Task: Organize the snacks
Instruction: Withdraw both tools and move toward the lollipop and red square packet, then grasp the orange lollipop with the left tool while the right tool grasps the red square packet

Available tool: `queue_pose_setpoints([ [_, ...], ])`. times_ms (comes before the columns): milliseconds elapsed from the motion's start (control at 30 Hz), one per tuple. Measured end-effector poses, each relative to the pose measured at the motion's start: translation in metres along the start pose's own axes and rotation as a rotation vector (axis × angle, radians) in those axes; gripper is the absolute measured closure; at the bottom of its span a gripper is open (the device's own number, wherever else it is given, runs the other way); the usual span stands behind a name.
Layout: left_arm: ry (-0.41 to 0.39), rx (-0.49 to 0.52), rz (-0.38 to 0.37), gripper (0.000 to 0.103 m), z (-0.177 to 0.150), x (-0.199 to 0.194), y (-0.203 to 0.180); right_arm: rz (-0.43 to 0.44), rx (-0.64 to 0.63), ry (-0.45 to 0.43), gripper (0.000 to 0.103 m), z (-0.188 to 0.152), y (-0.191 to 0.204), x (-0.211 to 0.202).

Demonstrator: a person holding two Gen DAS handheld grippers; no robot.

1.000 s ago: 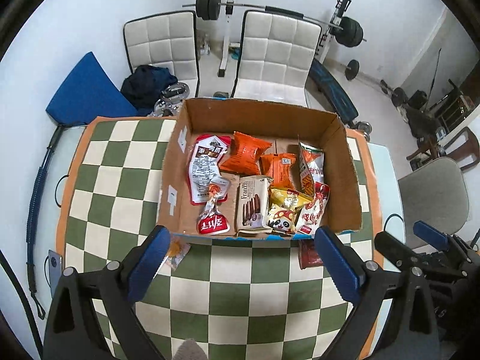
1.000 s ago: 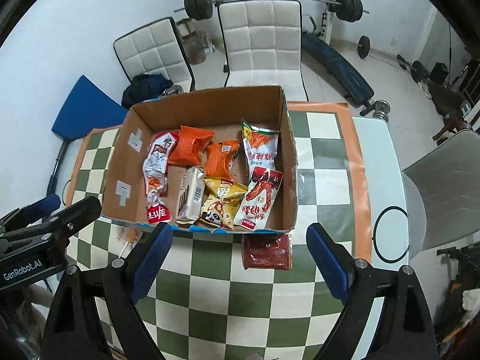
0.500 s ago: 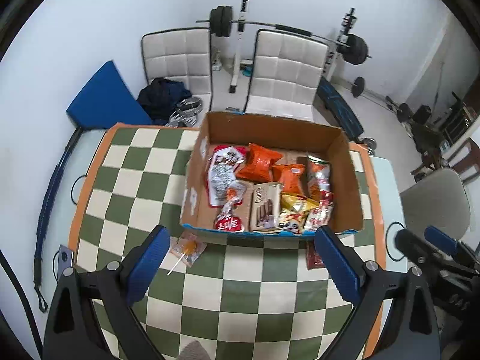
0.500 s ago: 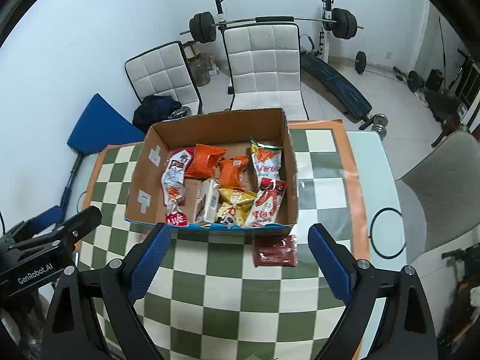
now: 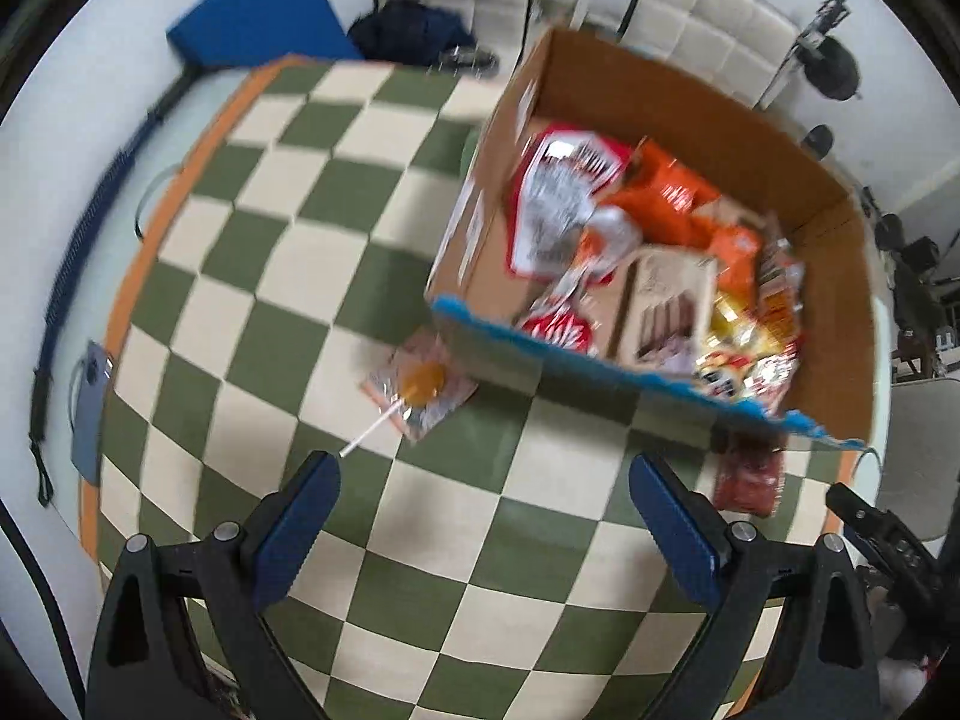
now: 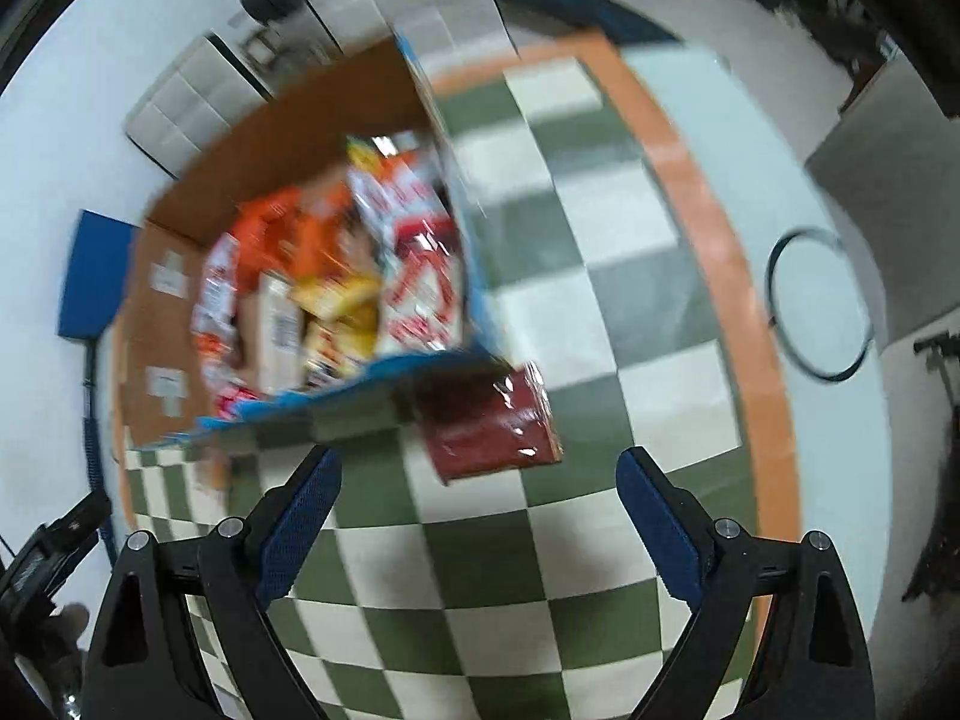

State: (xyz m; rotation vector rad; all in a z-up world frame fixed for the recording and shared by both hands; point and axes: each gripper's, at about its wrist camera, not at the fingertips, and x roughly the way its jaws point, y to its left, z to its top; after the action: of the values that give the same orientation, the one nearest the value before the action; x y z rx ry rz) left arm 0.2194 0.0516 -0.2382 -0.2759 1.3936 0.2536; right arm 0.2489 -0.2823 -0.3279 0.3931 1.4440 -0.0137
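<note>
You can't read any text here. Print on the snack packets [image 5: 630,276] in the cardboard box [image 5: 678,114] is blurred; the dark red packet [image 6: 489,426] too.

The right tool [image 6: 479,504] is seen pointing down at the chequered counter [image 6: 600,312], its jaws wide apart with nothing between them. A dark red packet [image 6: 489,426] lies just beyond them, touching the box [image 6: 288,120] corner. The box is filled with blurred snacks [image 6: 336,276]. A black ring [image 6: 819,306] lies at the right.
</note>
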Motion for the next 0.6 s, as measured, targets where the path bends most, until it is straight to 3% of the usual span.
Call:
queue_pose_setpoints([
  [267,0.060,-0.087,0.031,0.004,0.003,0.046,0.025,-0.028,-0.055,0.043,0.008,0.000,0.010,0.084],
  [600,0.070,-0.181,0.067,0.004,0.018,0.089,0.046,-0.148,-0.116,0.037,0.008,-0.015,0.033,0.119],
])
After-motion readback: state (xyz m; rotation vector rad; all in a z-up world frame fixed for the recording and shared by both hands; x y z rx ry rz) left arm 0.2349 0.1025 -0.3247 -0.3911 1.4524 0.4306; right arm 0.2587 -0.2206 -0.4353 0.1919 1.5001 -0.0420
